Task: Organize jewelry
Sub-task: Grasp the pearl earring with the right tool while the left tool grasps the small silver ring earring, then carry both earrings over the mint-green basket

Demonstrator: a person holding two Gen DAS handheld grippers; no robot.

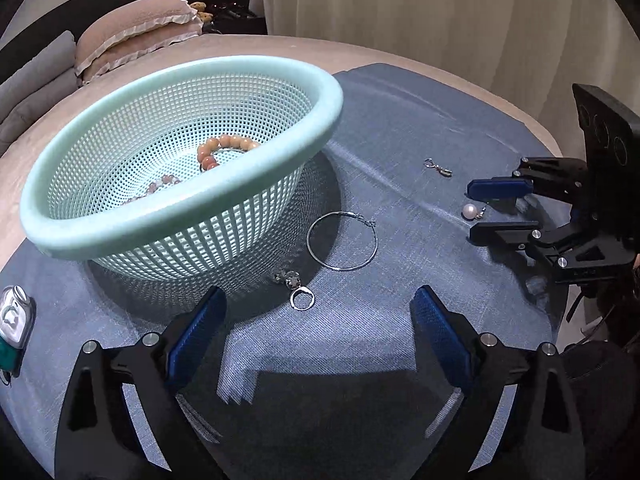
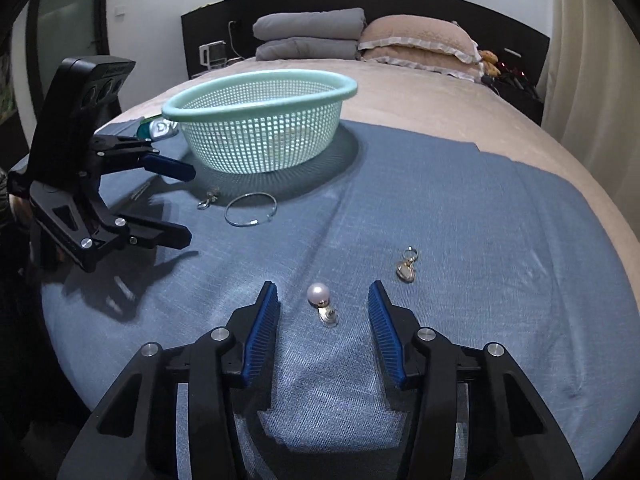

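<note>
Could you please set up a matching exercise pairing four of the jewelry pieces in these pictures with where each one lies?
Things:
1. bead bracelet
2. pearl earring
3. hoop
4. gold charm

Places:
A. on the cloth just outside the basket
B. between the open right tongs
C. inside the basket
D. on the cloth to the right of the right tongs

Pairs: 1-C, 2-B, 3-A, 4-D

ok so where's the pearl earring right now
The pearl earring lies on the blue cloth, between the open fingers of the right gripper, with a small gold clasp charm to its right.
</note>
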